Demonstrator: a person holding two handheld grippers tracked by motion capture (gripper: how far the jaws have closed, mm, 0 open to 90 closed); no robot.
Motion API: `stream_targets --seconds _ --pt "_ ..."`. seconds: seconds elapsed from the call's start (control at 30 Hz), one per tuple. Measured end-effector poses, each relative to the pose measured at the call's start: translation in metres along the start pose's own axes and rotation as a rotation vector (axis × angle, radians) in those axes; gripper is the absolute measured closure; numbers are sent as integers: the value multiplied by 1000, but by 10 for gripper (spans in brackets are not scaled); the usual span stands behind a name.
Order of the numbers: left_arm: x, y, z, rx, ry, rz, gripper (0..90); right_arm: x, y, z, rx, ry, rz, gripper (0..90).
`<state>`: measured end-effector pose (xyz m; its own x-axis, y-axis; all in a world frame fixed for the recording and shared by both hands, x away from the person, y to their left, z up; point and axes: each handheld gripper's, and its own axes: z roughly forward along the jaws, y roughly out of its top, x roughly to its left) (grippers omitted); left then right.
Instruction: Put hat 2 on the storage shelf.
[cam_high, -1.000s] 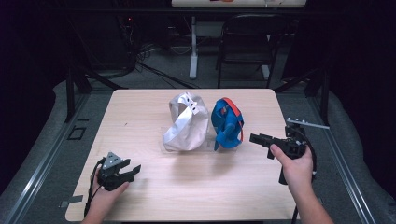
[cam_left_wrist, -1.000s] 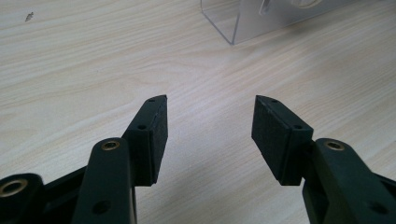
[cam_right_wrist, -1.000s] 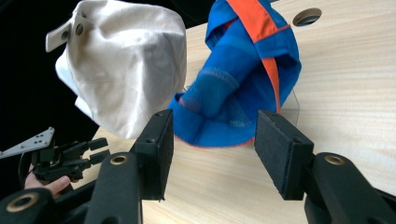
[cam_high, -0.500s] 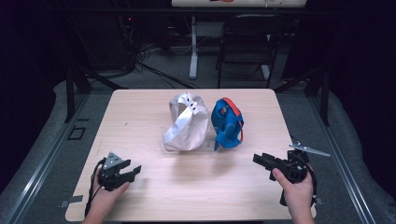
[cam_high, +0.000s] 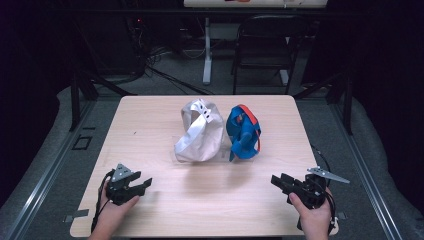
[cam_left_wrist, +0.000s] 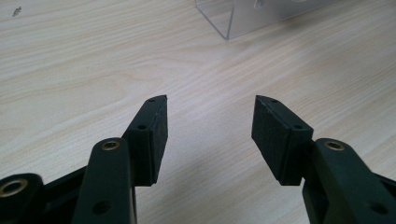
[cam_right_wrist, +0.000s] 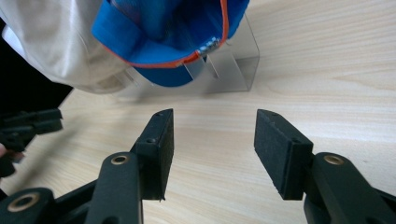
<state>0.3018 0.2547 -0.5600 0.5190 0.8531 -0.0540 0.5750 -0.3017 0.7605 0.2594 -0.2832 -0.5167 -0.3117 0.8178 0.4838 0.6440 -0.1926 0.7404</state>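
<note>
Two caps stand on a clear acrylic stand (cam_right_wrist: 233, 65) at the middle of the wooden table (cam_high: 150, 130): a white cap (cam_high: 200, 131) on the left and a blue cap (cam_high: 243, 132) with orange trim on the right. My left gripper (cam_high: 142, 184) rests open at the table's front left, nothing between its jaws. My right gripper (cam_high: 277, 181) is open at the front right, pointing left. In the right gripper view the blue cap (cam_right_wrist: 173, 42) and white cap (cam_right_wrist: 56, 42) hang just beyond the empty jaws. A corner of the stand (cam_left_wrist: 229, 18) lies ahead of the left gripper (cam_left_wrist: 209, 126).
A black chair (cam_high: 265, 45) and a table leg (cam_high: 207, 50) stand on the floor behind the table. Dark frame rails run along both sides. Bare wood lies between the two grippers along the front edge.
My right gripper has drawn back from beside the blue cap toward the table's front right edge. The left gripper and both caps have stayed put.
</note>
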Motion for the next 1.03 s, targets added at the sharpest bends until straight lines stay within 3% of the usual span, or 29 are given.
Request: stream_targets --seconds 0.17,0.4,0.5,0.8,1.03 --pt "-1 0 1 -4 -3 2 464 -4 -10 4 -1 -19 -19 482" --pt "-2 0 1 3 -9 4 465 -5 -17 13 15 -25 -6 483" --pt "-2 0 2 2 -8 9 464 -4 -21 19 38 -53 -48 481" --pt "-7 3 6 6 -22 27 465 -6 -28 29 77 -64 -47 479" --pt "-21 11 6 -14 -50 64 465 -8 -31 25 83 -81 -43 477"
